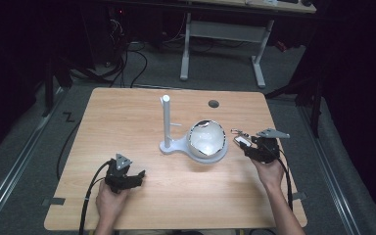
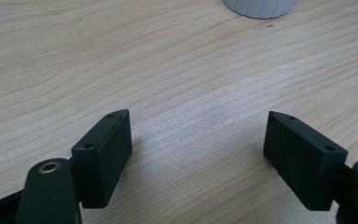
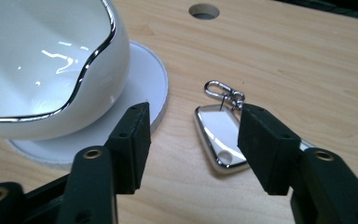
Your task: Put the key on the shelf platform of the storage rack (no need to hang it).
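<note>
A glossy white bowl (image 1: 206,139) (image 3: 42,60) with a silver rim rests on the round foot (image 3: 144,79) of a white stand, whose upright post (image 1: 166,120) rises to its left. A small chrome-edged key fob (image 3: 216,133) (image 1: 241,141) with a snap hook lies flat on the table just right of the bowl. My right gripper (image 1: 247,147) (image 3: 196,116) hovers over the fob, jaws apart, the right jaw overlapping its edge in the right gripper view. Near the front left, my left gripper (image 1: 137,177) (image 2: 198,140) stands open over bare wood, nothing between its jaws.
The wooden table (image 1: 127,112) has a round cable hole (image 1: 213,104) (image 3: 203,10) at the back right. In the left gripper view, a white ribbed base (image 2: 261,7) peeks in at the top. A desk frame and cables stand on the floor behind.
</note>
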Motion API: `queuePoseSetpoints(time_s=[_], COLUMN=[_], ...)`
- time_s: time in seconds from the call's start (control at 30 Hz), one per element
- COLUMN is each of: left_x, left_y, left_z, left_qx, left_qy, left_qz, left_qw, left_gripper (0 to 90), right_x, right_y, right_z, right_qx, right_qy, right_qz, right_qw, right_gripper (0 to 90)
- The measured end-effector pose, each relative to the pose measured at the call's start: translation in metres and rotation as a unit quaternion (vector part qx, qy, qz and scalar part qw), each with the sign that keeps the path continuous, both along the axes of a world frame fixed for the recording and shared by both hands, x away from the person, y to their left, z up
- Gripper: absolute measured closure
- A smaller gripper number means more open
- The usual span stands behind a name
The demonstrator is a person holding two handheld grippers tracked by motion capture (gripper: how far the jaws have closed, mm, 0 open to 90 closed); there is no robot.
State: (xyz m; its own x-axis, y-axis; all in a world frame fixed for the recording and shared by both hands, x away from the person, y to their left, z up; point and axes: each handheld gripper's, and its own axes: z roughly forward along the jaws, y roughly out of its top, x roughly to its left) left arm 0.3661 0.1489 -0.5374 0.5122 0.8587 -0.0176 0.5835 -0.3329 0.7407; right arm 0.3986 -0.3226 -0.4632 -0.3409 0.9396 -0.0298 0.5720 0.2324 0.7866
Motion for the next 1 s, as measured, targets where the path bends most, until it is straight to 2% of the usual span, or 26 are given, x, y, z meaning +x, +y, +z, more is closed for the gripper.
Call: queuePoseSetpoints(time_s=[0.17,0.3,0.6,0.77,1.0], left_x=[0.000,0.000,0.000,0.000,0.000], left_y=[0.000,0.000,0.000,0.000,0.000], left_z=[0.000,0.000,0.000,0.000,0.000], left_qx=[0.000,0.000,-0.001,-0.001,-0.001], left_qy=[0.000,0.000,0.001,0.001,0.001], left_qz=[0.000,0.000,0.000,0.000,0.000], left_qw=[1.0000,1.0000,1.0000,1.0000,1.0000], left_gripper=[24.0,23.9,24.0,23.9,23.8], right_x=[0.008,0.017,0.030,0.041,0.053], right_y=[-0.002,-0.004,-0.005,-0.006,-0.009], right_z=[0.000,0.000,-0.004,-0.009,-0.027], right_qx=[-0.003,0.007,0.002,0.010,0.000], right_qy=[0.006,0.010,0.026,0.022,0.052], right_qz=[0.001,-0.005,-0.006,-0.012,-0.022], right_qw=[1.0000,0.9999,0.9996,0.9996,0.9984], right_gripper=[42.6,41.6,39.0,38.9,38.7])
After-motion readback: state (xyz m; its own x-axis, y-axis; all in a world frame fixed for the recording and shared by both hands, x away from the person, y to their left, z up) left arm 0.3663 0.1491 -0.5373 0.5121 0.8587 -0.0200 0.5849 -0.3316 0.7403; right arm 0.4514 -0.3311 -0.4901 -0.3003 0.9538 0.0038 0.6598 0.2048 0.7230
